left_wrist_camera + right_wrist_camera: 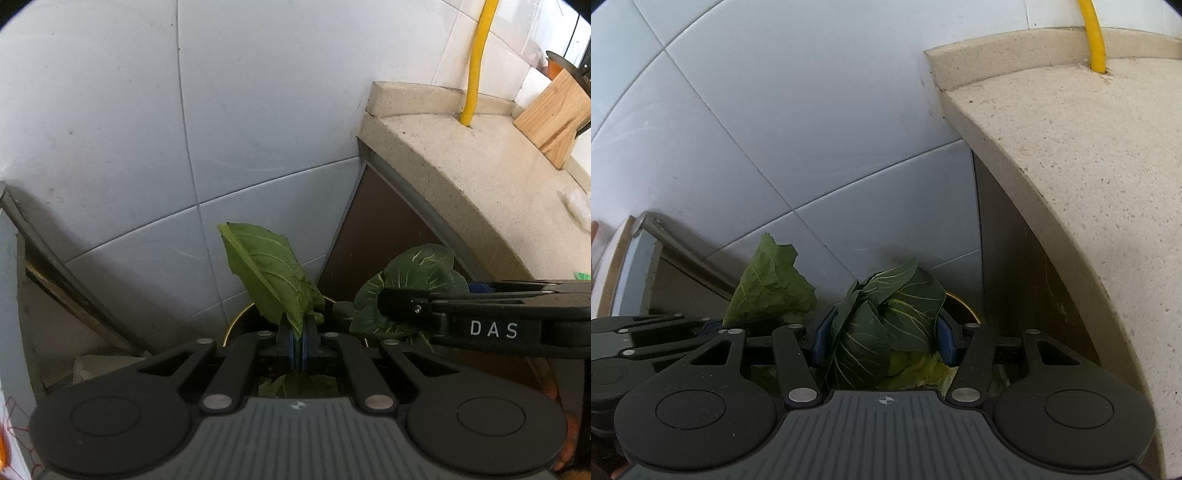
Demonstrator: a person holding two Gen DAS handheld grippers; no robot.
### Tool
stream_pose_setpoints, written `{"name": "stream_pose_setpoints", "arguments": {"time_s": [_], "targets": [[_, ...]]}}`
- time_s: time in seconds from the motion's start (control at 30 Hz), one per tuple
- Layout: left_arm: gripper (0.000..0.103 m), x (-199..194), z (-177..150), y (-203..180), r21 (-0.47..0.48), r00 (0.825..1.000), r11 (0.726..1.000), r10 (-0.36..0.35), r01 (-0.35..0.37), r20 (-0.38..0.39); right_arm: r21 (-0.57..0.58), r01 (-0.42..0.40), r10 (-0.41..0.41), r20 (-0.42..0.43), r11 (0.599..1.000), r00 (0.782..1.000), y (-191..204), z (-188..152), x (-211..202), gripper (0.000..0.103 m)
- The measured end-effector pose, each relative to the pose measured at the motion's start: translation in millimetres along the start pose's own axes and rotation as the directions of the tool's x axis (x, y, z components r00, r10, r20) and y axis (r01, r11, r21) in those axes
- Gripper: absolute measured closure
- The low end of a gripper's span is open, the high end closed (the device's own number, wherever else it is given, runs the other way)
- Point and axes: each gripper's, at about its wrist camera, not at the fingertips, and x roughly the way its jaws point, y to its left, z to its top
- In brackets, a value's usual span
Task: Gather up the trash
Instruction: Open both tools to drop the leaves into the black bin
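My left gripper (pixel 298 345) is shut on a long light-green leaf (pixel 267 269) that stands up from its blue pads. It also shows at the left of the right wrist view (pixel 772 284). My right gripper (pixel 882 336) is shut on a bunch of dark green leafy vegetable (pixel 890 317), which also shows in the left wrist view (pixel 410 284). Both grippers hang side by side over a round dark bin with a gold rim (pixel 236 325), mostly hidden under them; its rim shows in the right wrist view (pixel 964 304).
A speckled stone countertop (pixel 469 173) rises on the right with a brown cabinet side (pixel 369 240) below it. A yellow pipe (pixel 476 62) and a wooden knife block (pixel 554 118) stand on it. Grey wall tiles (pixel 147 129) lie ahead. A metal frame (pixel 55 258) leans at the left.
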Motion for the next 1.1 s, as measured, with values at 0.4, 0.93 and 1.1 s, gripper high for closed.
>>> {"name": "stream_pose_setpoints", "arguments": {"time_s": [0.4,0.93,1.1], "targets": [[0.101,2.8,-1.6,-1.1,-0.005,1.0,1.0,0.011,-0.011,-0.007,0.011,0.013,-0.013,-0.006,1.0,1.0,0.6,1.2,2.9,0.041],[0.101,3.9,-1.7,-0.5,-0.012,1.0,1.0,0.016,-0.016,-0.012,0.018,0.017,-0.017,-0.016,1.0,1.0,-2.7,2.7,8.9,0.041],[0.101,4.1,-1.7,0.0,-0.013,1.0,1.0,0.016,-0.016,-0.013,0.018,0.019,-0.018,-0.02,1.0,1.0,-2.2,3.5,10.1,0.041]]}}
